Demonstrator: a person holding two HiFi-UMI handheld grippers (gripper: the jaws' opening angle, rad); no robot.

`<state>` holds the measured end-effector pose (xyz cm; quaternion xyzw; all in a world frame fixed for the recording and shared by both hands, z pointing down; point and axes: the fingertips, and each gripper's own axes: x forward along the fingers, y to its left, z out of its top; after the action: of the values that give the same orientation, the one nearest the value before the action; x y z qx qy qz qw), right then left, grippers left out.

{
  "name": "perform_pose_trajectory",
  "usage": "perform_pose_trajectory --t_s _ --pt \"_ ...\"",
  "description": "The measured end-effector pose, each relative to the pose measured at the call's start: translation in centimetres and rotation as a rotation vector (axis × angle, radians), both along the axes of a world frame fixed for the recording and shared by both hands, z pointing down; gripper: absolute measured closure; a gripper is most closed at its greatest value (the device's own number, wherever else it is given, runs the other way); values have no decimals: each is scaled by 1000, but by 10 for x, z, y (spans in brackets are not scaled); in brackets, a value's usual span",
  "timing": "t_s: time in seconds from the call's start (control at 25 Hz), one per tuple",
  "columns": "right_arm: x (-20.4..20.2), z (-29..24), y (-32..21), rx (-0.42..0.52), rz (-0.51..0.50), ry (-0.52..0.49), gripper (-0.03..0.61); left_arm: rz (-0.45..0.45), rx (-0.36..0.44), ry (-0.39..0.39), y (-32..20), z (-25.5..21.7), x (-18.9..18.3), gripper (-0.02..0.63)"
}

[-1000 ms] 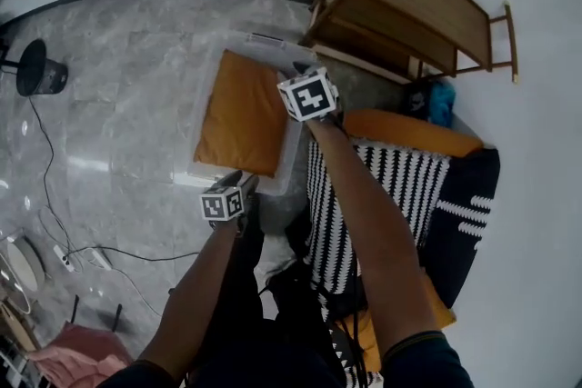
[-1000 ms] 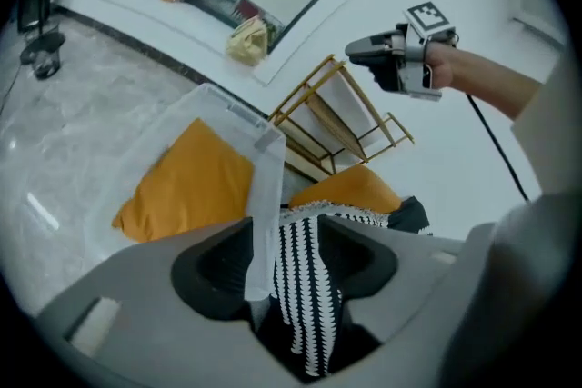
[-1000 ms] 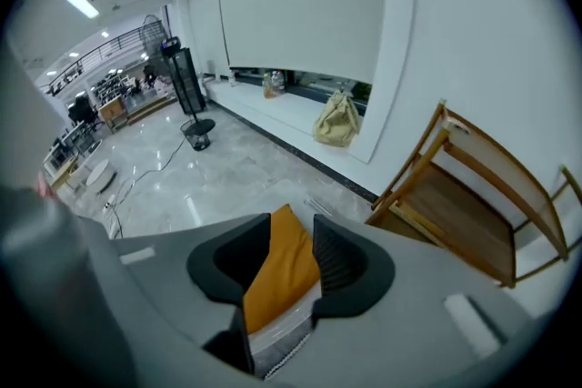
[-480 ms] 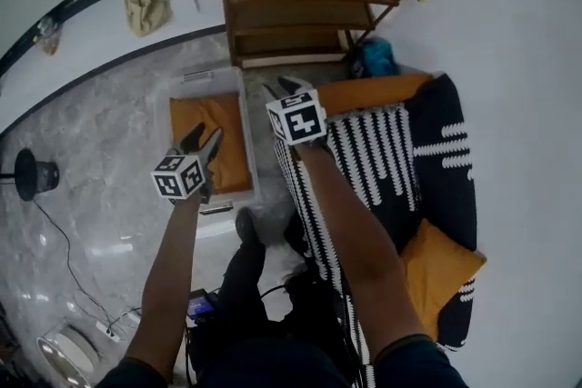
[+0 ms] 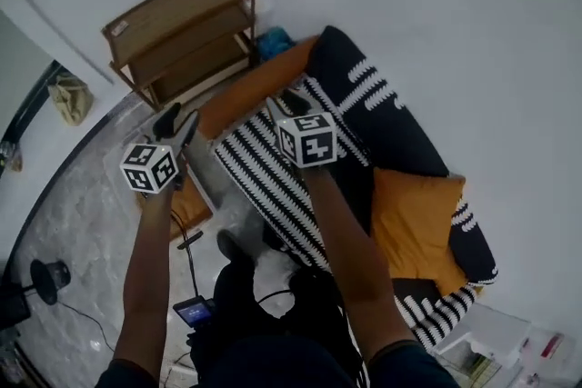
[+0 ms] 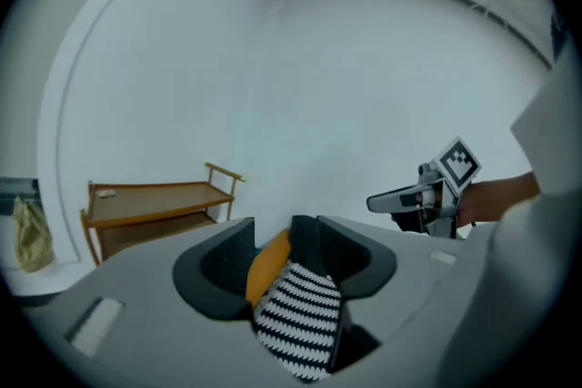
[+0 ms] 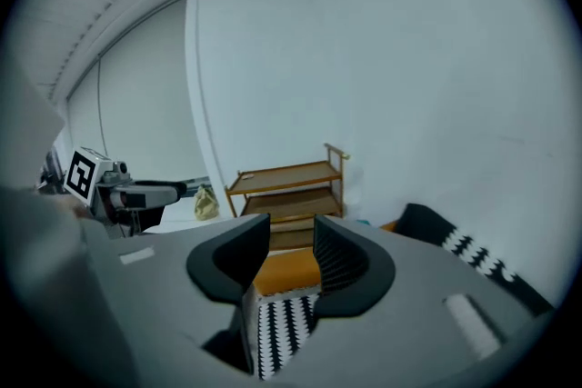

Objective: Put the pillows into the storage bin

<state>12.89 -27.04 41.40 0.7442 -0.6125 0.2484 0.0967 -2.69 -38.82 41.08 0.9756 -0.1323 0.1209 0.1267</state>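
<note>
Left claw (image 5: 179, 124) and right claw (image 5: 284, 102) were both apart, empty, held up by the black-and-white striped sofa (image 5: 264, 173); probably lining up for the square orange fabric pillow (image 5: 414, 218) lying at its right end, well apart.

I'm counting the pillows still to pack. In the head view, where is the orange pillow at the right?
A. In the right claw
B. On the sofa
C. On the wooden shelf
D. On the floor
B: the orange pillow lies on the dark sofa, to the right of the black-and-white striped throw.
</note>
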Motion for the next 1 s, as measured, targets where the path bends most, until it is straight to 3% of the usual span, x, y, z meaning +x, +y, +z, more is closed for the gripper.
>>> perform_pose_trajectory --t_s 0.28,0.56,0.76,1.0 --pt "125 -3 222 64 318 -47 436 343 97 -26 167 -30 176 403" --pt "209 36 456 133 680 -173 414 687 149 -92 372 -13 321 403" --pt "215 100 631 175 990 -306 391 911 186 -167 516 22 387 402" --pt "176 197 810 241 1368 -497 356 1153 244 -300 664 93 432 389"
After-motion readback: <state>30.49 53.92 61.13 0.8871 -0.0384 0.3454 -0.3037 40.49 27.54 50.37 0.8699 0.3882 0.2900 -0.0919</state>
